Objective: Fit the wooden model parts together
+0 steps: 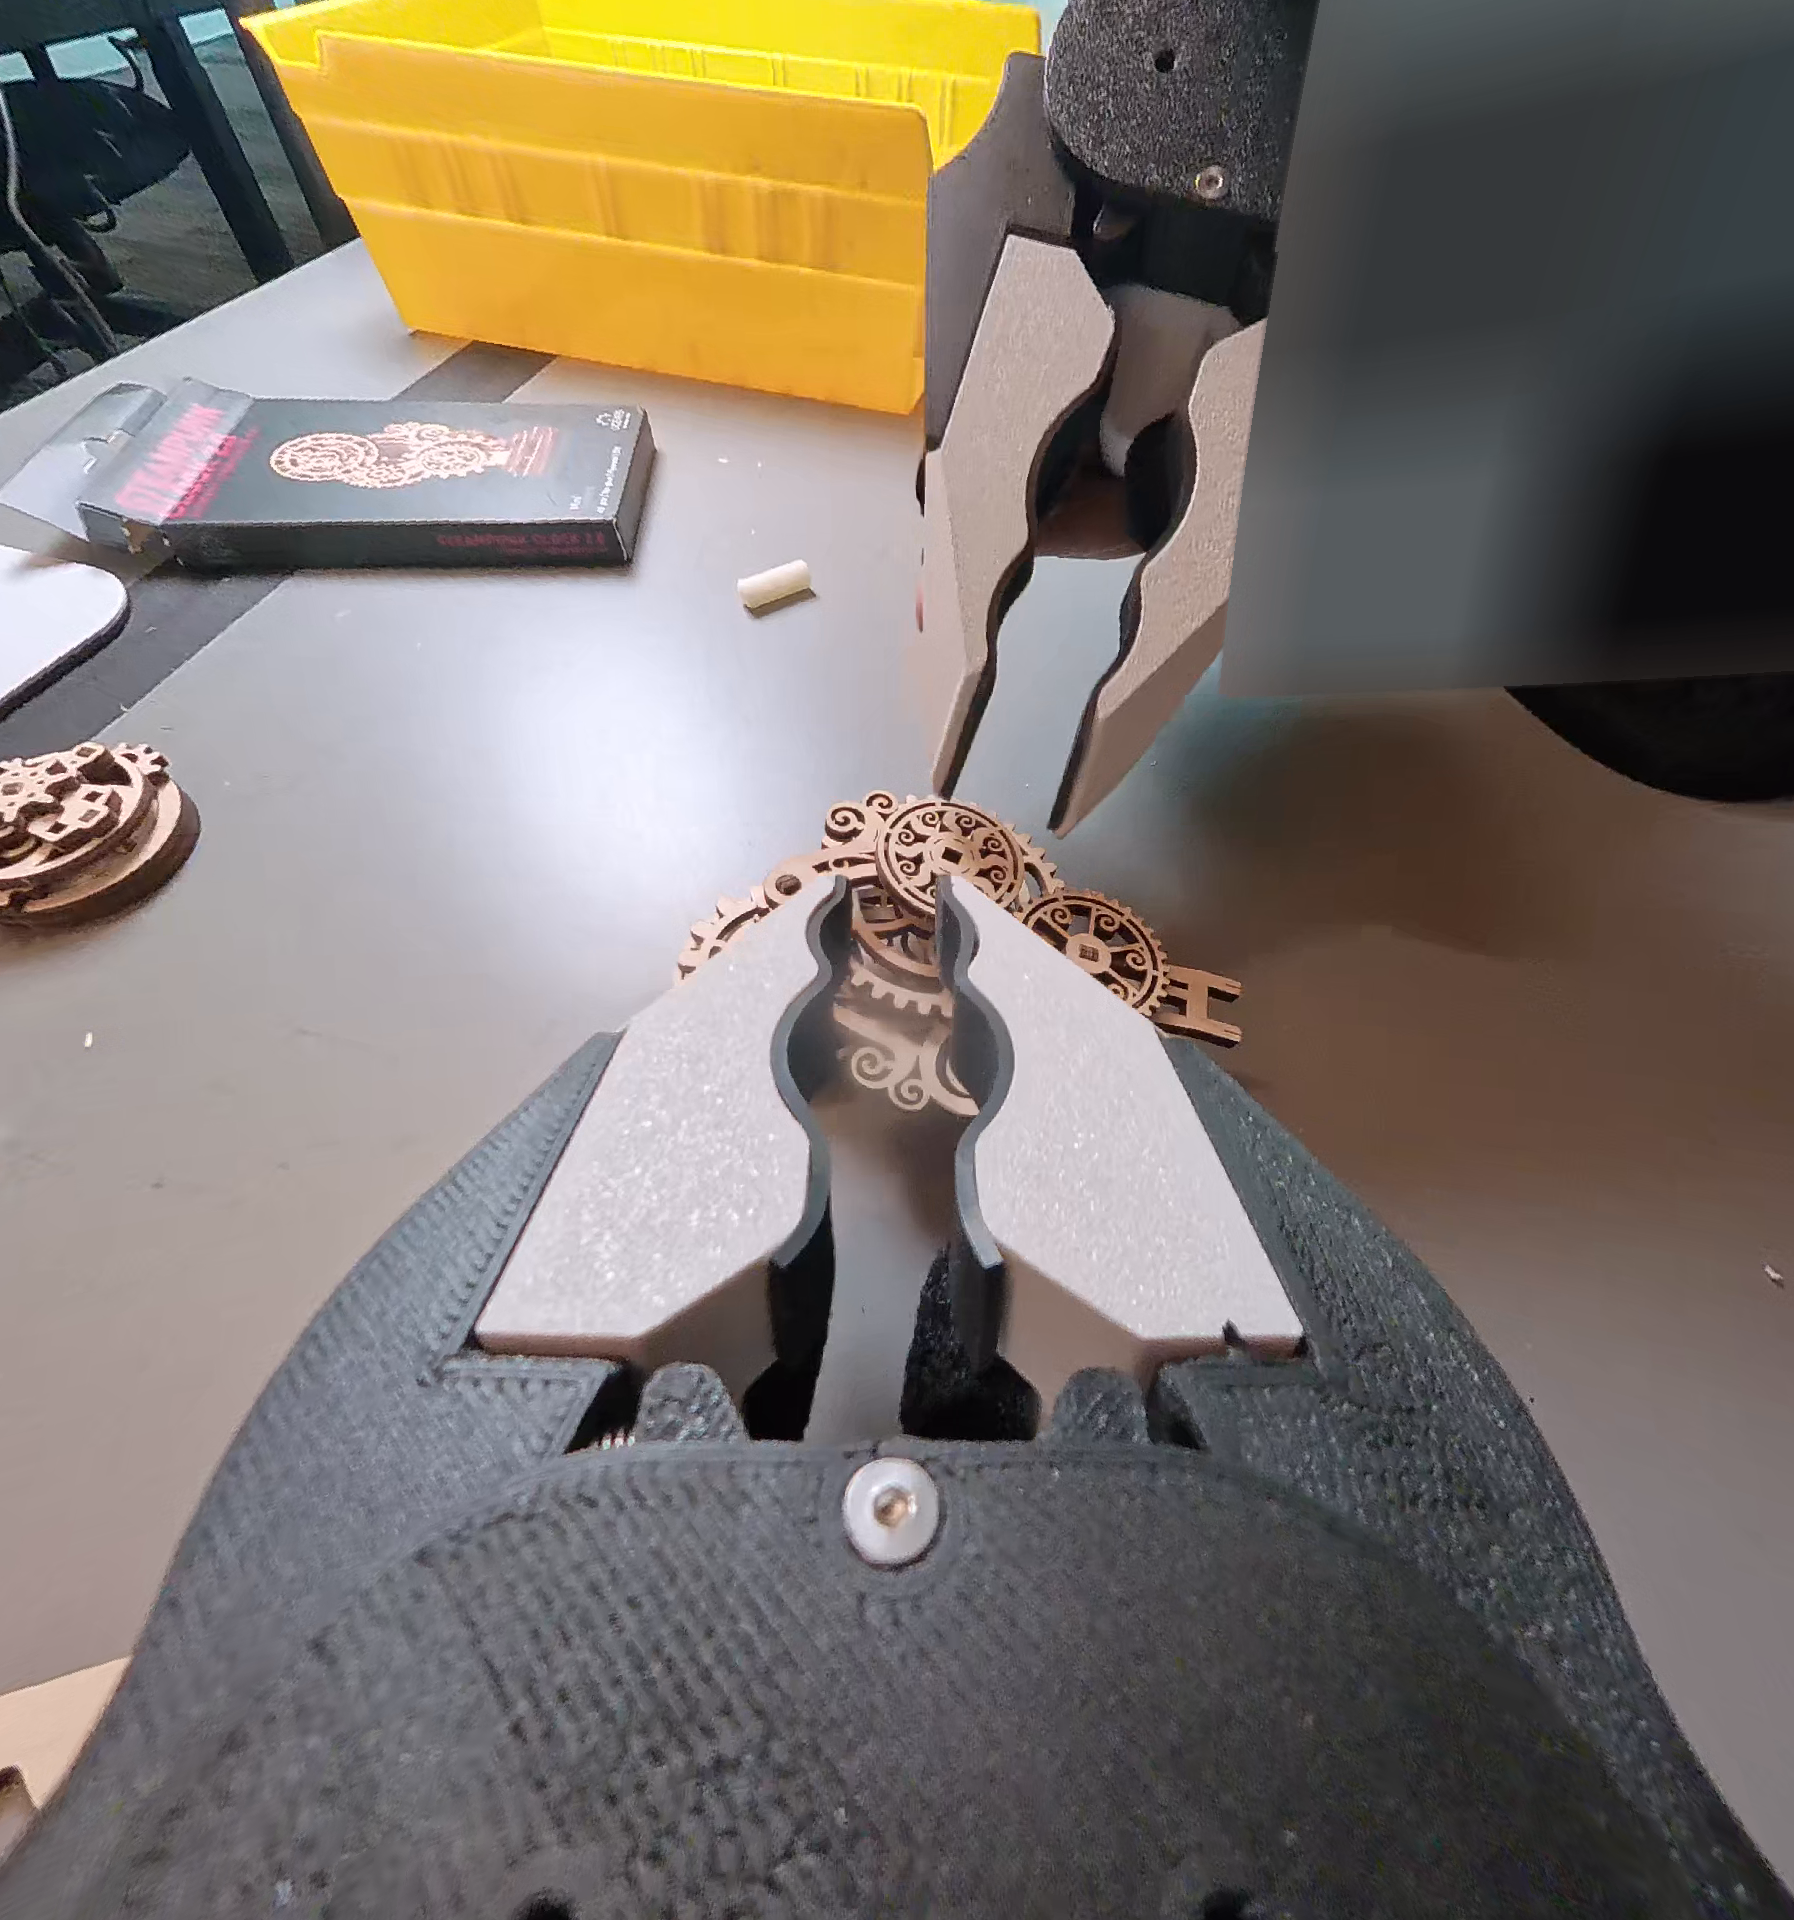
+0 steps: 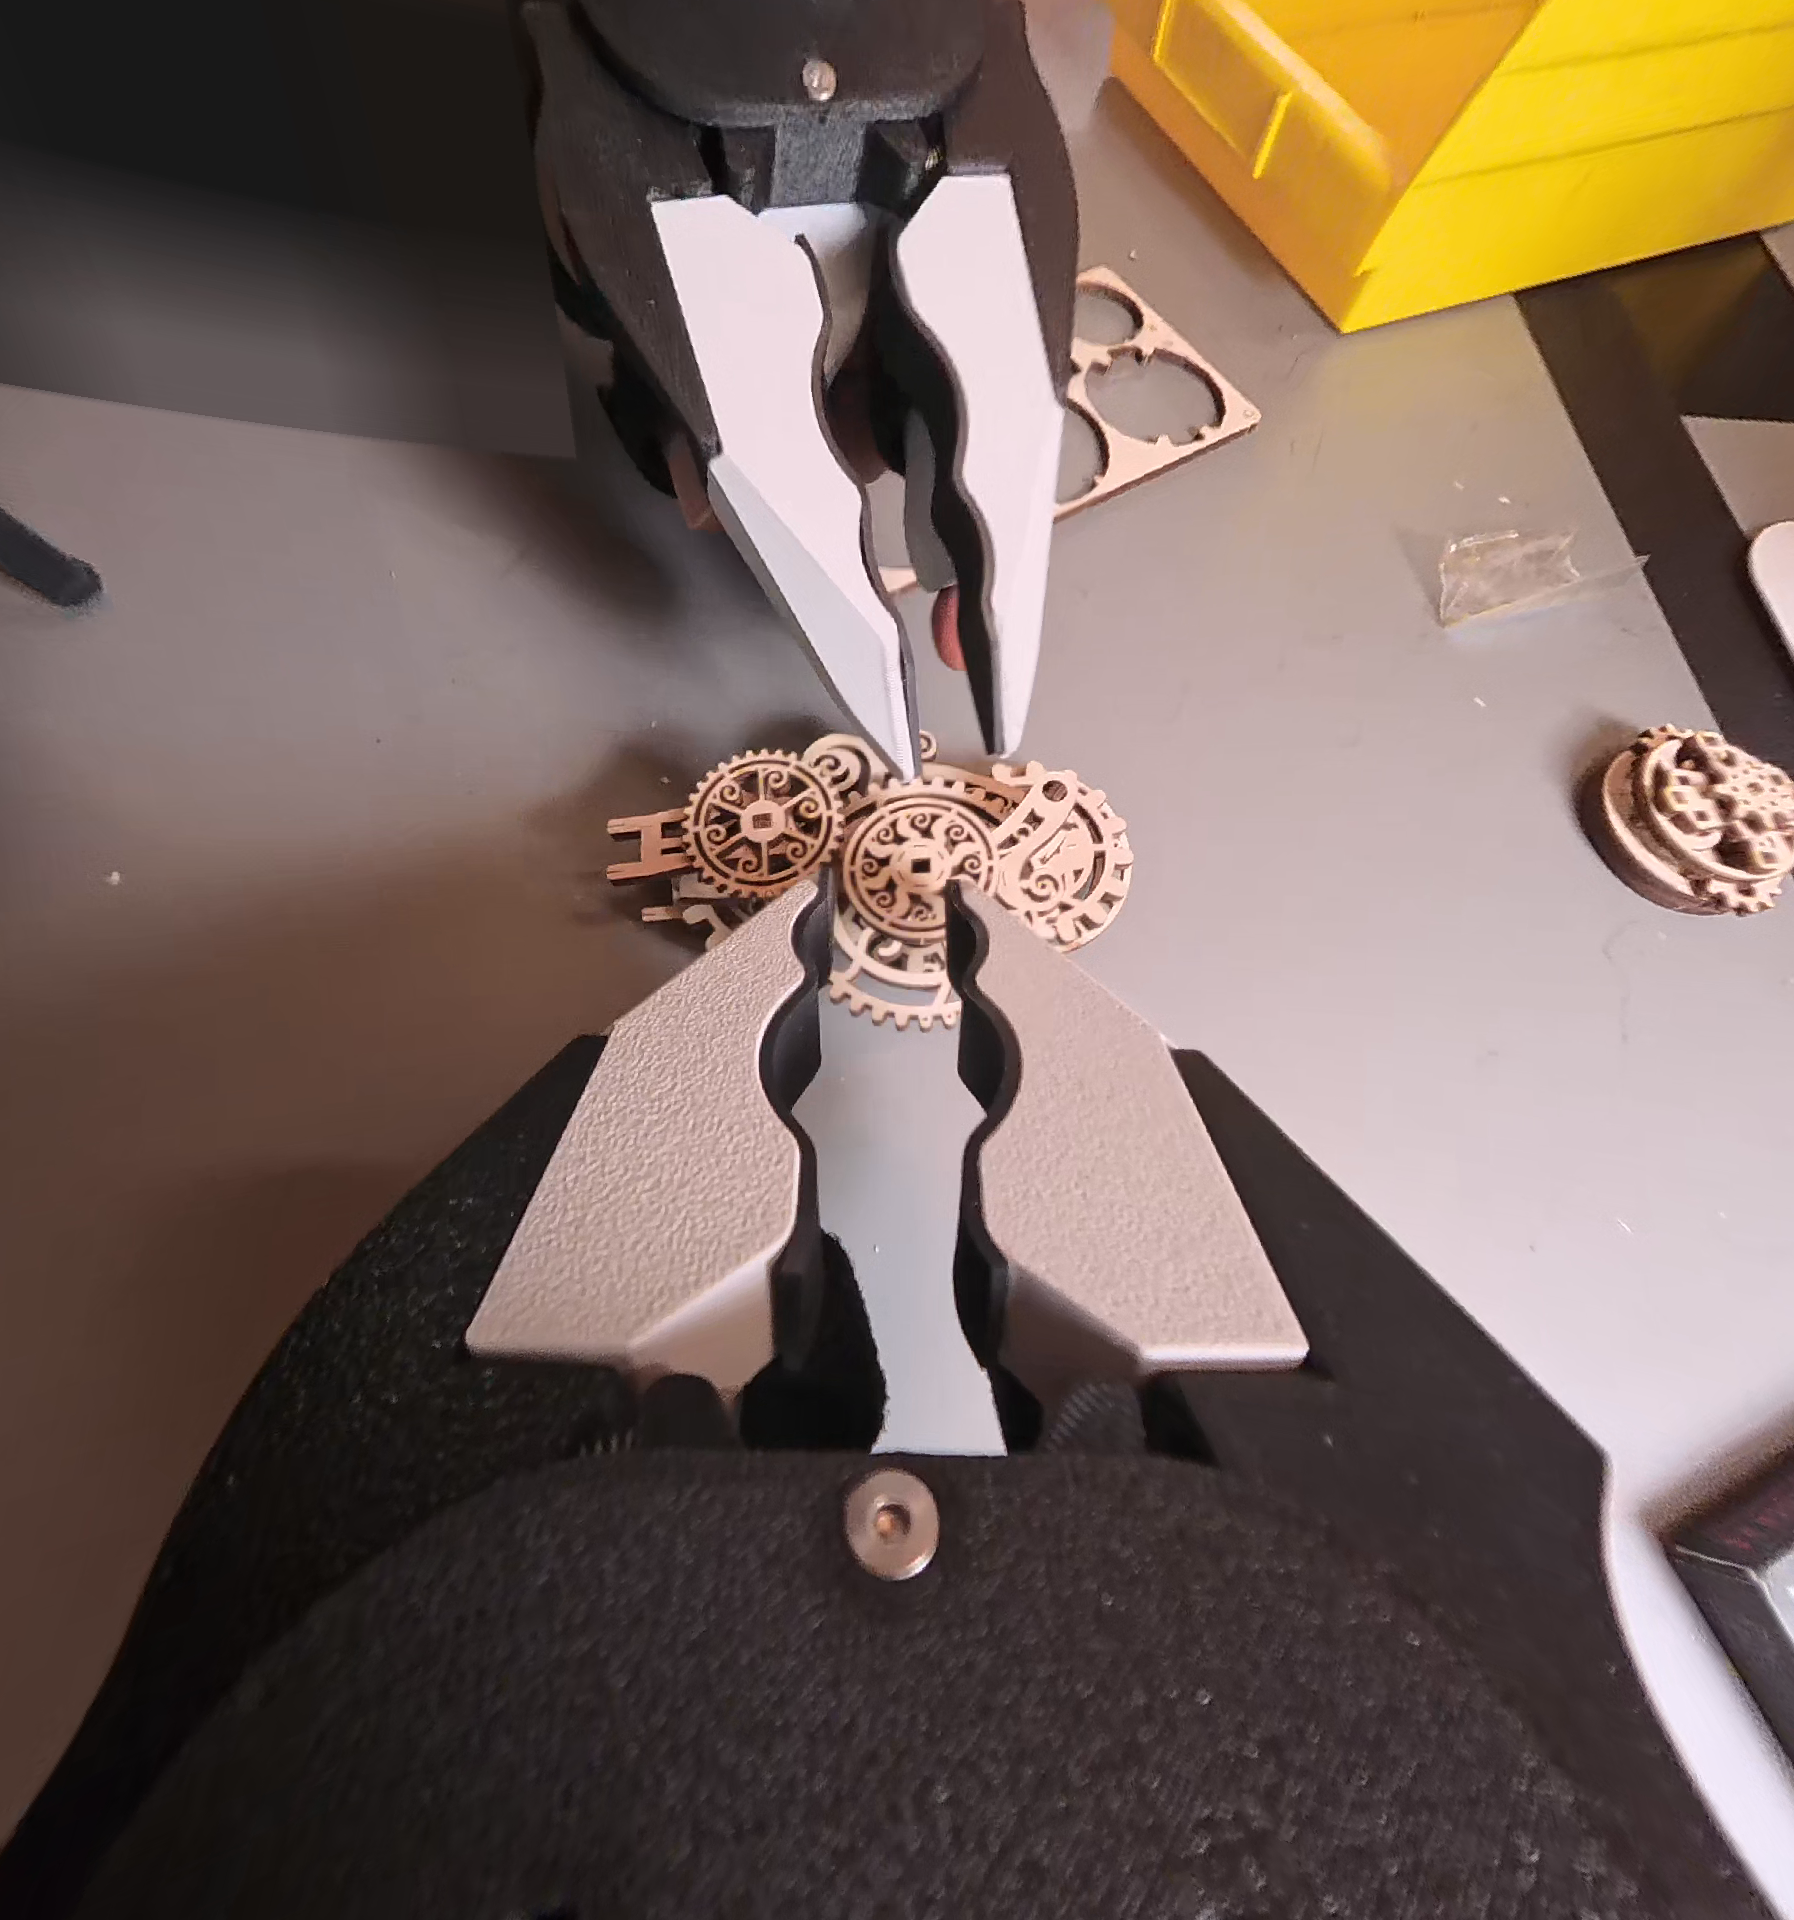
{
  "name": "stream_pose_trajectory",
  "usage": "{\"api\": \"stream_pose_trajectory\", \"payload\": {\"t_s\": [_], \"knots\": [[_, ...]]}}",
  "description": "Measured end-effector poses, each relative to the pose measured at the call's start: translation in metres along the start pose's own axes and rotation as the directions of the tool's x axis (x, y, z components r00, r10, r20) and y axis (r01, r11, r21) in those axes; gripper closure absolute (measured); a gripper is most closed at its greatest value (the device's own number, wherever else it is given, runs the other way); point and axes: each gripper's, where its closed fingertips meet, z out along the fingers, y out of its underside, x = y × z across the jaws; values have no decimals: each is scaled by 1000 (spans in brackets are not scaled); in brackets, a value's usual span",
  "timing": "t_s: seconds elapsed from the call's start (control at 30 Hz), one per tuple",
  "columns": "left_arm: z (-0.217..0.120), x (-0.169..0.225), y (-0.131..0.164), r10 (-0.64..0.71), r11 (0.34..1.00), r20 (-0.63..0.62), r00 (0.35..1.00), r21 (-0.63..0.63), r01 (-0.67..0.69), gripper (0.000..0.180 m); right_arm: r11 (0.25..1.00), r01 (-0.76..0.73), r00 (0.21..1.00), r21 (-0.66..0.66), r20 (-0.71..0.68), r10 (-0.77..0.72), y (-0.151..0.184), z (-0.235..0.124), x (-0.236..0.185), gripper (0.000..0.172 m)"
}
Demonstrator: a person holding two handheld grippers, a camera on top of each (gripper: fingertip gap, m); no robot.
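Observation:
A flat wooden gear model (image 1: pixel 1090 945) lies on the grey table (image 1: pixel 457 935), with a round fretwork disc (image 1: pixel 934 847) raised on top of it. My left gripper (image 1: pixel 893 888) is low over the model's near edge, its fingers apart with nothing pressed between the pads. In the right wrist view the left gripper (image 2: pixel 955 753) comes down from the top, with one fingertip (image 2: pixel 903 748) at the model's (image 2: pixel 1069 873) far edge. My right gripper (image 2: pixel 891 888) is open, its tips on either side of the disc (image 2: pixel 908 862) but above it. In the left wrist view the right gripper (image 1: pixel 1007 805) hovers just over the model, empty.
Yellow bins (image 1: pixel 664 260) stand behind the work area. A black box (image 1: pixel 405 488) and a small white cylinder (image 1: pixel 773 587) lie in front of them. A second small wooden gear assembly (image 2: pixel 1703 831), a punched-out wooden sheet (image 2: pixel 1153 416) and a clear bag (image 2: pixel 1506 571) lie nearby. Only a small space, under 4 cm, lies between the two pairs of fingers.

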Motion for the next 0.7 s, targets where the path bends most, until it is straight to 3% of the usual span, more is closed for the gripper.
{"api": "stream_pose_trajectory", "payload": {"t_s": [0.5, 0.7], "knots": [[4, 12, 5, 31, 999, -48, 998, -25, -32, 168, 999, 38, 994, -35, -102, -41, 6, -1, 16, 153], [3, 4, 2, 10, 1000, -10, 1000, -6, -10, 165, 998, 39, 998, -47, -39, -41, 7, -5, 6, 148]]}}
